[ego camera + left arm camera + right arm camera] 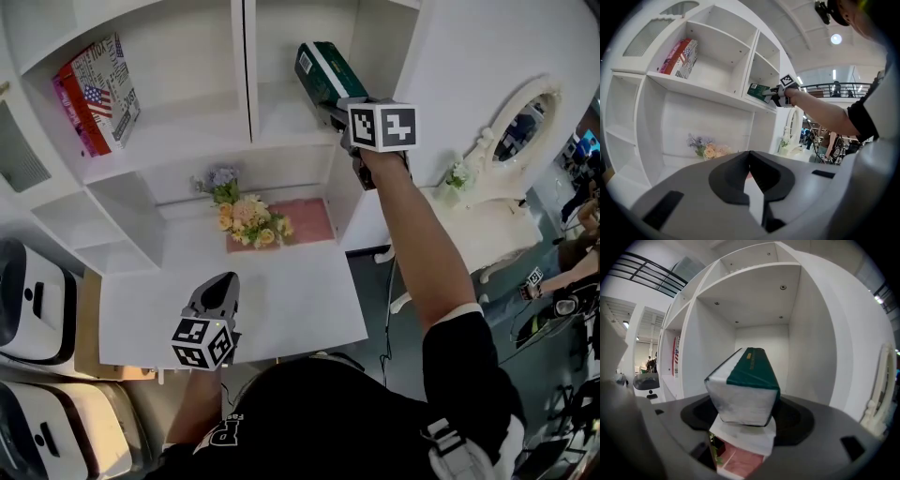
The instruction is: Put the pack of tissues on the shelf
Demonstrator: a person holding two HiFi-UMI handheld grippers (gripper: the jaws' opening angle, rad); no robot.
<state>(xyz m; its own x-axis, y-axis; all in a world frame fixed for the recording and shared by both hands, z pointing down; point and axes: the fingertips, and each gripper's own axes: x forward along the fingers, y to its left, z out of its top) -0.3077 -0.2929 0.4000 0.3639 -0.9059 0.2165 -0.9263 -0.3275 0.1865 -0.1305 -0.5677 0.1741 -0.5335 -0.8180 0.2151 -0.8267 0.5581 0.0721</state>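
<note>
The pack of tissues, dark green on top with white sides, is gripped at its near end by my right gripper, which is shut on it. The pack points into the upper right compartment of the white shelf. In the right gripper view the pack stands tilted between the jaws, with the compartment's back wall behind it. The left gripper view shows the pack level with that shelf board. My left gripper hangs shut and holds nothing over the white desk top; its tips meet.
Books with a flag print lean in the upper left compartment. A bunch of flowers on a pink mat lies at the back of the desk. An ornate white mirror stands to the right. White machines sit at the left.
</note>
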